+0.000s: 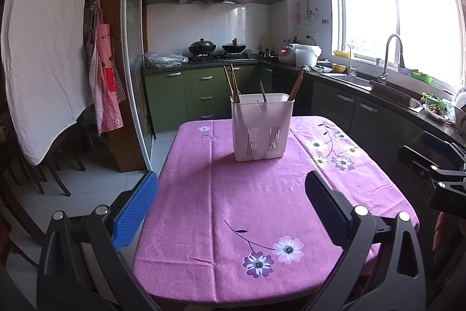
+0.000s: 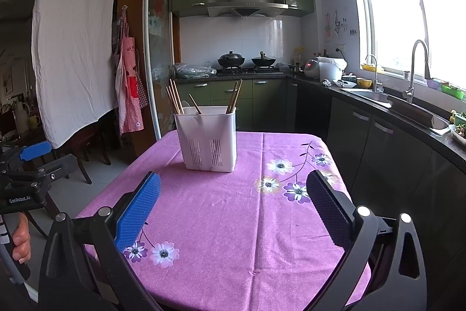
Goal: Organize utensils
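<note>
A white slotted utensil holder (image 1: 261, 126) stands upright at the far middle of the table with the pink flowered cloth (image 1: 256, 203). Several wooden chopsticks (image 1: 233, 85) stand in it, some at its left and some at its right. It also shows in the right wrist view (image 2: 207, 138), with its chopsticks (image 2: 174, 96). My left gripper (image 1: 231, 194) is open and empty, held back over the near part of the table. My right gripper (image 2: 233, 197) is open and empty too, to the right of the left one. Each gripper shows at the edge of the other's view.
A kitchen counter with a sink and tap (image 1: 390, 60) runs along the right. A stove with two woks (image 1: 217, 47) is at the back. A white sheet (image 1: 43, 48) and aprons (image 1: 104, 77) hang at the left, with dark chairs (image 1: 46, 174) below. The pink cloth also shows in the right wrist view (image 2: 233, 223).
</note>
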{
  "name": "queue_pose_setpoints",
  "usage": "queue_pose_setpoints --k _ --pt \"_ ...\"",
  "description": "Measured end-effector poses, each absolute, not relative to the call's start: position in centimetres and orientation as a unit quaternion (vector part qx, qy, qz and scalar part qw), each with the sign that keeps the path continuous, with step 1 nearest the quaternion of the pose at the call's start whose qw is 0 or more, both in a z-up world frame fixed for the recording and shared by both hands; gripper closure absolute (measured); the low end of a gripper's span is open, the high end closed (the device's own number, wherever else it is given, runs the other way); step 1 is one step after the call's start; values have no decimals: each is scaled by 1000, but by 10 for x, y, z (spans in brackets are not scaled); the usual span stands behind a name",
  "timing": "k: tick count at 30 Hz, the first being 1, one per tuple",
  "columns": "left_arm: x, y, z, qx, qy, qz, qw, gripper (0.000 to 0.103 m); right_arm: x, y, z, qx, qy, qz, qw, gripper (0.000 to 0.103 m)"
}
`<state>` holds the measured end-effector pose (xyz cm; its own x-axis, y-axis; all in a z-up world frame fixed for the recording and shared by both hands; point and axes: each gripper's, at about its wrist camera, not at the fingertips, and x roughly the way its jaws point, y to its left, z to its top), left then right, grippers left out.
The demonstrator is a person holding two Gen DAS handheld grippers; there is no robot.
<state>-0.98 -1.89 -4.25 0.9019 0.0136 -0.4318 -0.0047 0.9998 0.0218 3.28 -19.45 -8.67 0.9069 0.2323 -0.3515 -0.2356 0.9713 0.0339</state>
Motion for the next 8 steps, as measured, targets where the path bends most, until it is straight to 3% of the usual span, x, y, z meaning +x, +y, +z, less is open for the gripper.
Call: queue_pose_setpoints --k 8 --pt "11 -15 -53 -2 258 -4 966 7 37 -196 -94 -4 188 118 975 5"
